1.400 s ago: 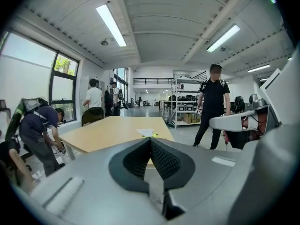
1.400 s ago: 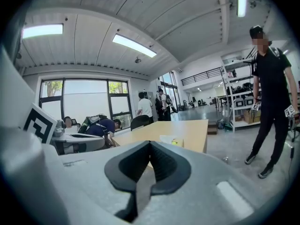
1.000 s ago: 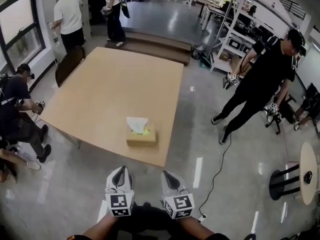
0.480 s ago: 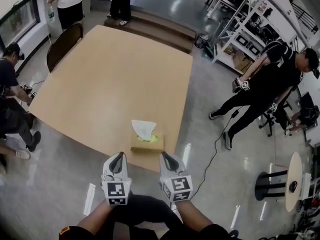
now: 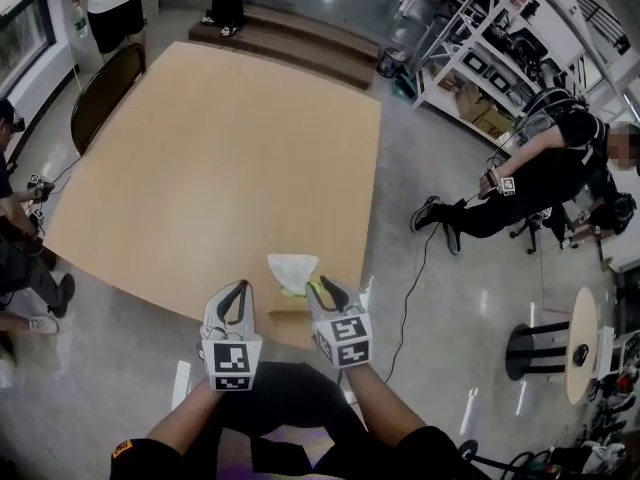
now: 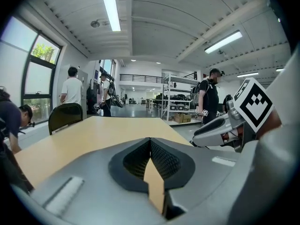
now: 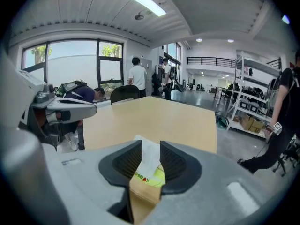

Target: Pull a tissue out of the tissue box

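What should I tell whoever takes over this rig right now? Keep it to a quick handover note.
Left gripper: shut, empty, by the near edge of the table, left of the box.
Right gripper: jaws opening, with the tissue lined up in the gap and the pads not on it.
Tissue box: at the table's near edge, tissue standing out of its top.
Done: approach only.
Left: close on the tissue and pull it free.

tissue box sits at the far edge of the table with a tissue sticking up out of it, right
No: the box sits at the near edge of the table, as the head view shows. A tissue does stick up out of it.
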### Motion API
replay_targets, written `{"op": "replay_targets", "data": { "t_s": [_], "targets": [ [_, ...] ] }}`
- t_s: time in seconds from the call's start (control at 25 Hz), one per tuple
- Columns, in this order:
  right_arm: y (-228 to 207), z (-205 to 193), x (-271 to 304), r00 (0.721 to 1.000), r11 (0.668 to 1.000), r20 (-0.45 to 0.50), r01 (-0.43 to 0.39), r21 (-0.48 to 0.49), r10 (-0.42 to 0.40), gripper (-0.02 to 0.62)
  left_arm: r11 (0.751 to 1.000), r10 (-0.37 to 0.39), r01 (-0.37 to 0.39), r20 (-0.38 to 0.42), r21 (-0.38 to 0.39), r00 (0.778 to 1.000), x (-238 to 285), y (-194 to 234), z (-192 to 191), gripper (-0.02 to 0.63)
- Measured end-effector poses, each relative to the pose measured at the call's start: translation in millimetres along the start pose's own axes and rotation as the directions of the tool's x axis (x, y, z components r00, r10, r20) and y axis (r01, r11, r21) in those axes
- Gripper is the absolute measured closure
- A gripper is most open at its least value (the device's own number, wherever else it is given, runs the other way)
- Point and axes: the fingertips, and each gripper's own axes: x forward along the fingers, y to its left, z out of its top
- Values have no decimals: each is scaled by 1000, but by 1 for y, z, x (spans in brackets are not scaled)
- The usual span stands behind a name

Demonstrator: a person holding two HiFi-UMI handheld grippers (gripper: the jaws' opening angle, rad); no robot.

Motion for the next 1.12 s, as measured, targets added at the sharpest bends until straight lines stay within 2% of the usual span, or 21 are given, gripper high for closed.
{"op": "replay_targets", "data": {
  "t_s": [0.2,0.4,0.68,0.76,0.84,0.88,1.12],
  "targets": [
    [-5,-17,28,994,1000,-112,0,-23,-3,488,1000,-23,23,-14,11,1000,19,10,0,571],
    [-6,-34,43,973,999,-230,-18,-34,10,488,999,-43,44,-47,11,998,31,14,-6,571],
    [-2,-52,53,948,999,-315,-42,-29,31,492,999,-50,51,-74,11,996,40,20,-12,571],
    [2,-54,55,946,999,-324,-39,-19,31,503,998,-53,54,-83,9,995,40,22,-18,572],
    [3,-56,56,946,999,-322,-36,-23,27,578,998,-56,57,-91,8,994,38,22,-25,572],
    [4,-57,55,946,999,-322,-39,-26,28,594,998,-56,57,-95,7,994,36,20,-28,573],
    [-2,-43,44,963,1000,-269,-25,-18,19,597,998,-56,56,-95,-1,994,27,10,-27,577]
  ]
}}
